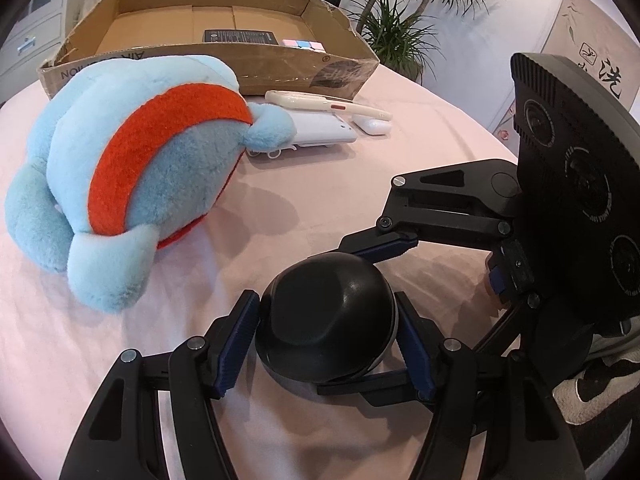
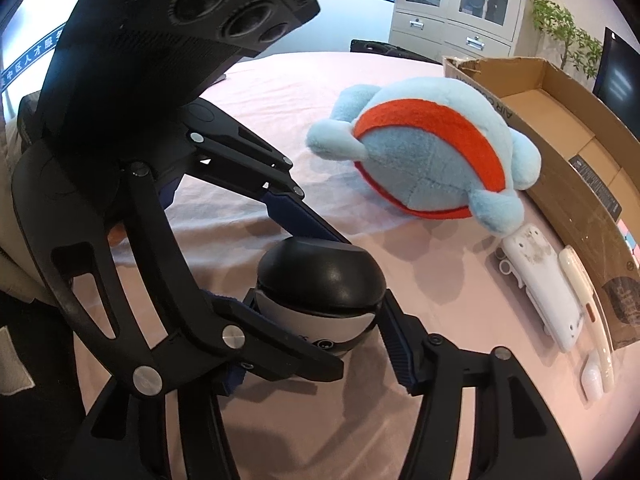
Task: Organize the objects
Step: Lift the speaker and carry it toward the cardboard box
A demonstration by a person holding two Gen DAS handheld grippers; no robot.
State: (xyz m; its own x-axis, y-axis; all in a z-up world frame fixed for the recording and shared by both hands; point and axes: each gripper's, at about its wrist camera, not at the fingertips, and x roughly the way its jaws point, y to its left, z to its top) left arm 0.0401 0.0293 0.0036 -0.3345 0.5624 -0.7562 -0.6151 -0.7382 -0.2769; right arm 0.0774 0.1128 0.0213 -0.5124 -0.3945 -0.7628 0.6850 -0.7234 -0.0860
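Note:
A round black-and-white device (image 1: 326, 318) sits on the pink tablecloth, also in the right wrist view (image 2: 320, 288). My left gripper (image 1: 326, 332) has its blue-padded fingers on both sides of it. My right gripper (image 2: 316, 320) comes in from the right and also has its fingers against it, crossing the left one. A blue and red plush toy (image 1: 132, 168) lies to the left, near a shallow cardboard box (image 1: 224, 28) holding a black flat item (image 1: 240, 36) and pastel blocks (image 1: 302, 44).
White gadgets lie beside the box: a phone-like case (image 1: 320, 132), a long cream tool (image 1: 320, 102) and a small white piece (image 1: 374, 126). Potted plants (image 1: 400, 20) stand behind the table. A grey cabinet (image 2: 456, 4) stands at the back.

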